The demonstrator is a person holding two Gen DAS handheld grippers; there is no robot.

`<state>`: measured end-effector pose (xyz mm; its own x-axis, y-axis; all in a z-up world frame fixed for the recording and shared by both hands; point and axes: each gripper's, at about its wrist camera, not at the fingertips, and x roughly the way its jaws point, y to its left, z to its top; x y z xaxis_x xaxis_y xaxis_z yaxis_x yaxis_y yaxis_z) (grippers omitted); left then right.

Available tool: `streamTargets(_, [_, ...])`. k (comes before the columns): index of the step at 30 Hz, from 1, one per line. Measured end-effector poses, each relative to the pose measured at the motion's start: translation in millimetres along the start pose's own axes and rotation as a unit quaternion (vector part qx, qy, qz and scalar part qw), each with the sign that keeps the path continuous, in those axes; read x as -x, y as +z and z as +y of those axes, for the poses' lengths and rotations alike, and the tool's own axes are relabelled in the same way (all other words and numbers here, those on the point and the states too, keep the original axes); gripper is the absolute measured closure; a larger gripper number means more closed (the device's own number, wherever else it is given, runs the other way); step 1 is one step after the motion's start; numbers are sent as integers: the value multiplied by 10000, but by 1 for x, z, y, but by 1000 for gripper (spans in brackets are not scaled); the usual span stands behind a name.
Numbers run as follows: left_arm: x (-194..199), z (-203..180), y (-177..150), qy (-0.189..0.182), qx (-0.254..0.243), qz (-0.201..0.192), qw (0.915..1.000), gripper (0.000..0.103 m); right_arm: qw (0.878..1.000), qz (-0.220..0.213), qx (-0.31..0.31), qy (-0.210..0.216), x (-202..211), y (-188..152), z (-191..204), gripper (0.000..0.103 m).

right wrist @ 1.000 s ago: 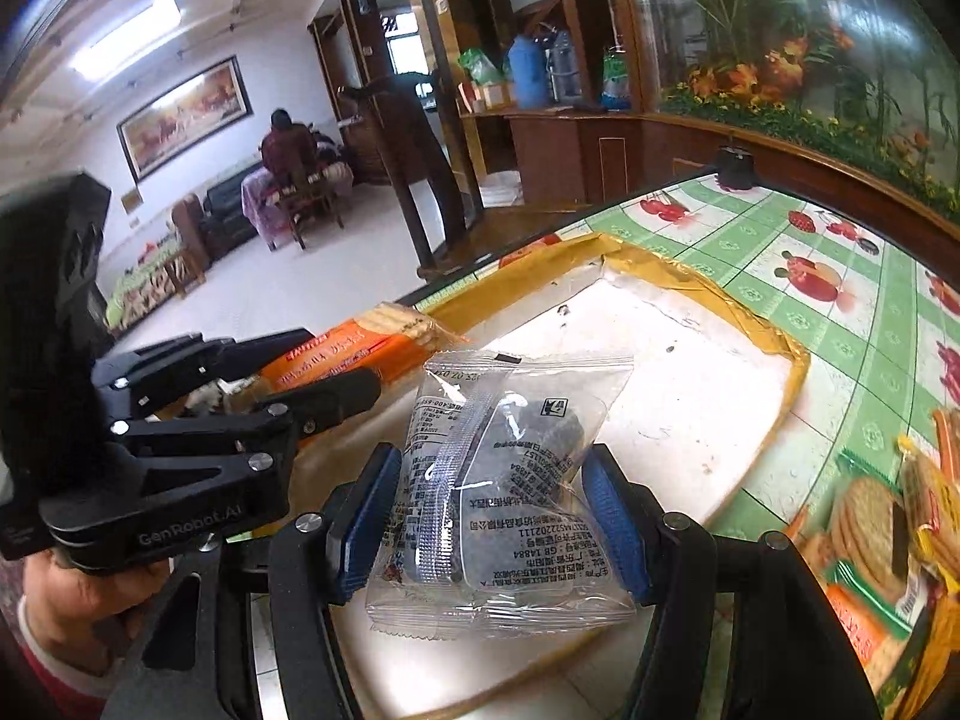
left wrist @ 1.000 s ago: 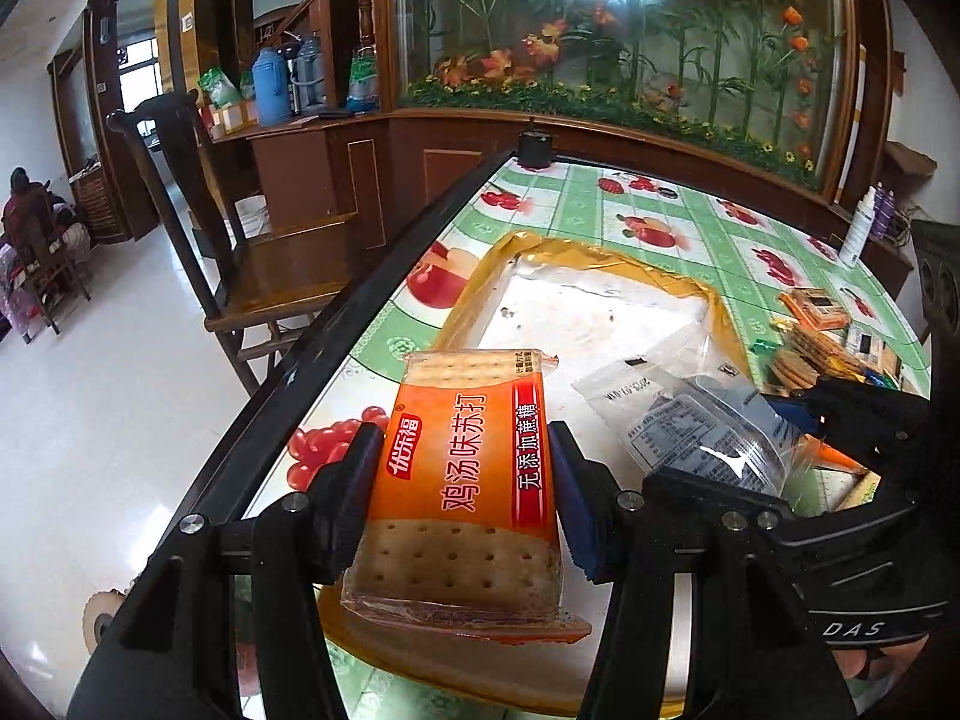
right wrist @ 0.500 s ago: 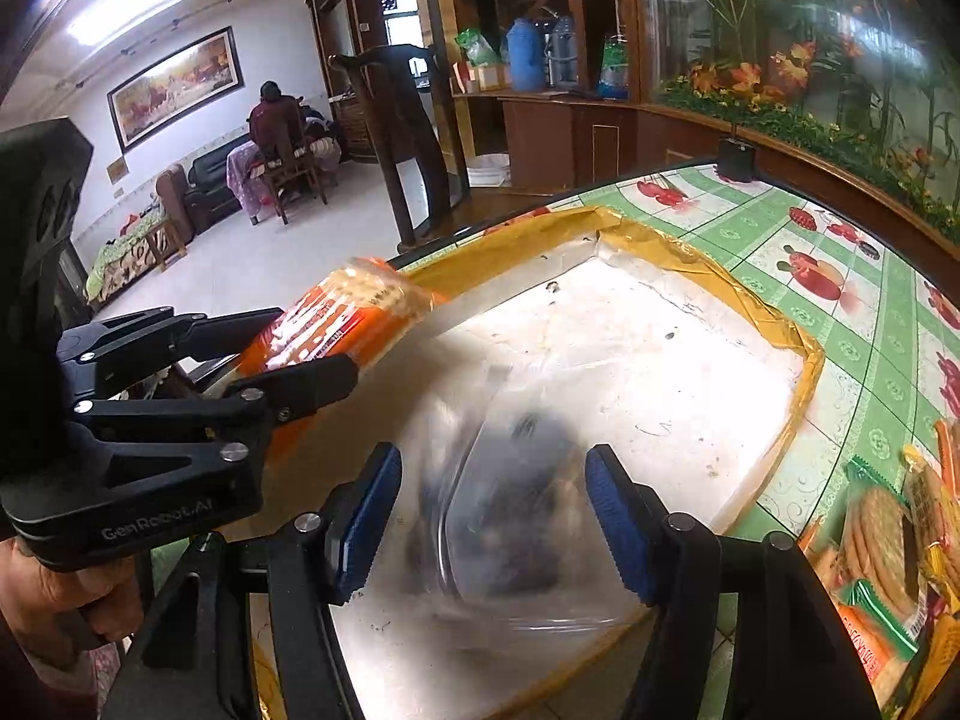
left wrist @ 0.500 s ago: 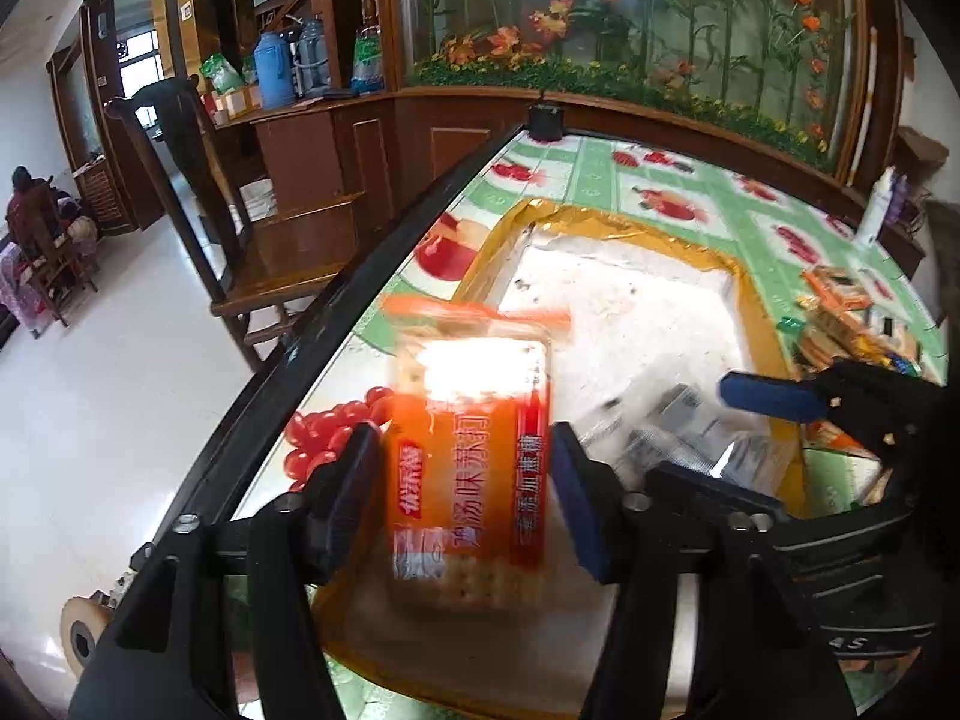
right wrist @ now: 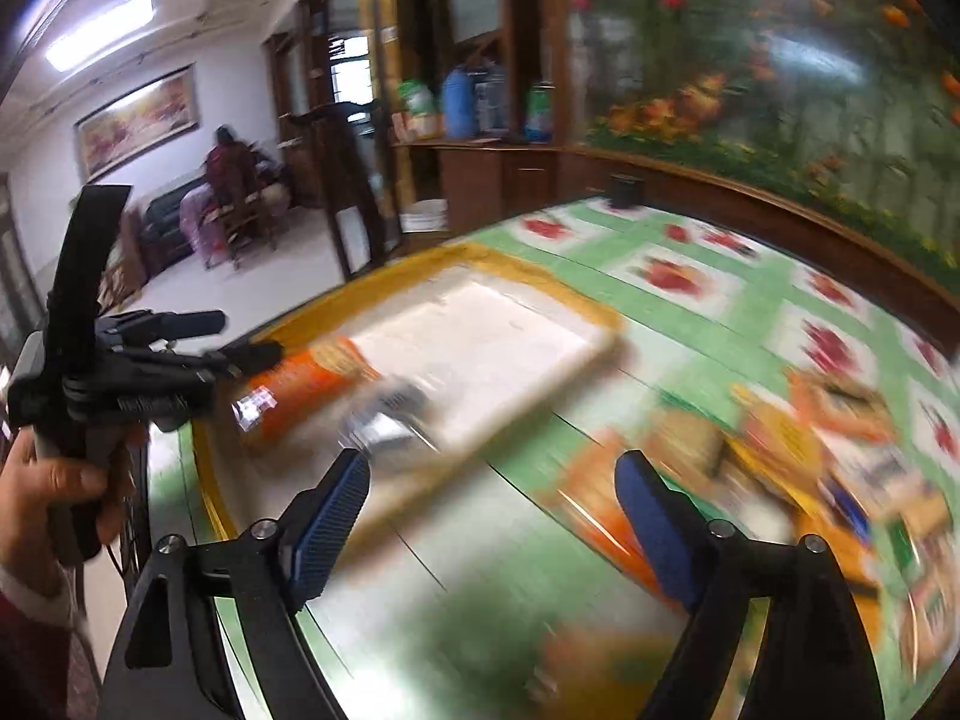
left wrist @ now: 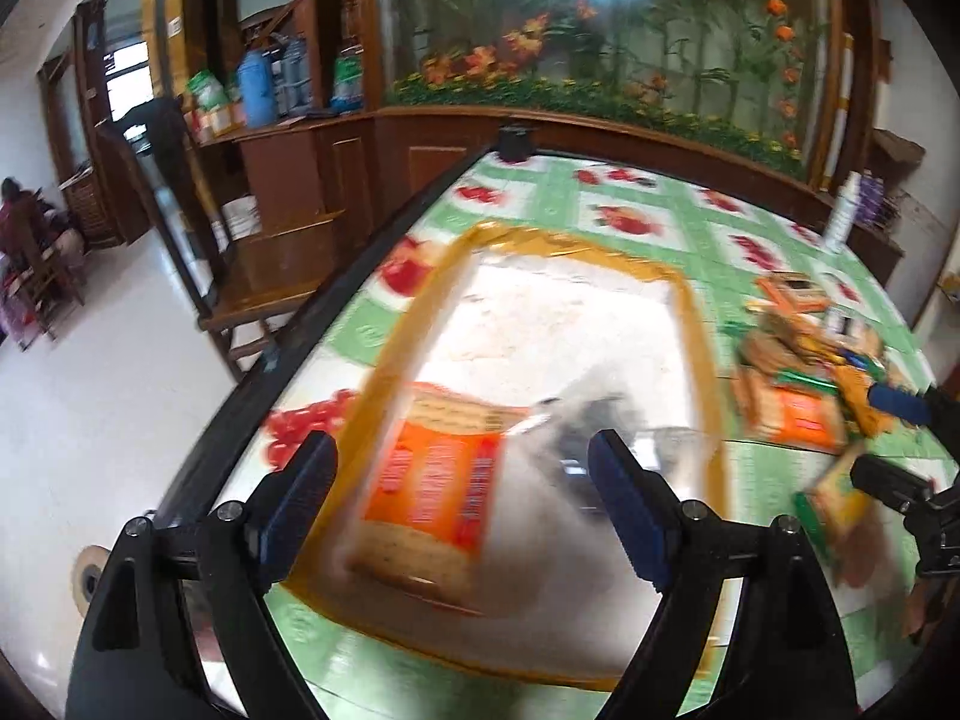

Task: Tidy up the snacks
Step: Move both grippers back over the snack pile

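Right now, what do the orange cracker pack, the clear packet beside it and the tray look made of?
Orange cracker pack: glossy plastic film, likely; crackers show through its clear ends. Clear packet: thin see-through plastic with glare, dark contents; blur hides detail. Tray: shiny gold rim, possibly foil-faced card or metal; floor matt white and scuffed. Cannot tell more.

Both pkts (left wrist: 429,495) out of grippers (left wrist: 462,483)

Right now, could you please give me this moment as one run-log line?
left gripper: opening, empty | right gripper: opening, empty | orange cracker pack, clear packet: lying in tray | snack pile: on table
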<state>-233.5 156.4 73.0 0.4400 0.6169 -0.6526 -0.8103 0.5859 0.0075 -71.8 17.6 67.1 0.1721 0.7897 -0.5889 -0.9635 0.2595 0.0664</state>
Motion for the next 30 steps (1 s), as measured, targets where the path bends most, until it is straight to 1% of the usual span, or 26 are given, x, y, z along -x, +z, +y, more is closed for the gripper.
streamTargets(3, [3,-26,4,-273,-205,-9,9994,17,9995,64,-308,-90,22,-27,-29,17])
streamTargets(5, [3,-44,6,-450,-336,25,9984,17,9983,117,-565,-60,33,-44,-46,17])
streamTargets(7, [1,-67,6,-663,-567,94,9961,17,9969,163,-769,-54,42,-58,-59,16])
streamTargets(9, [-3,-94,5,-871,-872,220,9921,17,9951,193,-971,-16,47,-69,-69,16])
streamTargets(11, [-6,-117,0,-1092,-1164,313,9867,17,9929,169,-1174,19,54,-76,-78,16])
streamTargets(13, [-8,-144,-5,-1398,-1554,428,9770,17,9906,139,-1355,-96,61,-82,-90,16])
streamTargets(15, [-10,-168,-9,-1789,-1895,545,9639,17,9879,85,-1530,-239,68,-85,-102,16])
streamTargets(18, [-16,-198,-16,-1808,-2342,613,9533,17,9847,35,-1691,-420,75,-86,-116,16])
streamTargets(21, [-24,-220,-20,-1914,-2586,745,9439,17,9826,-48,-1803,-451,79,-81,-128,16])
streamTargets(22, [-25,-221,-22,-1969,-2626,777,9414,17,9829,-61,-1782,-452,80,-78,-131,15])
streamTargets(23, [-28,-225,-23,-2002,-2674,819,9390,17,9834,-50,-1751,-473,80,-76,-133,12])
streamTargets(24, [-29,-228,-24,-1992,-2716,846,9378,17,9845,-29,-1685,-484,78,-72,-136,8])
streamTargets(26, [-31,-226,-26,-2011,-2755,878,9359,17,9863,79,-1554,-540,72,-63,-141,5])
streamTargets(28, [-34,-225,-28,-2040,-2742,928,9352,17,9861,242,-1513,-644,63,-54,-145,5])
streamTargets(30, [-36,-226,-28,-2062,-2716,948,9353,17,9830,362,-1645,-725,52,-44,-152,5])
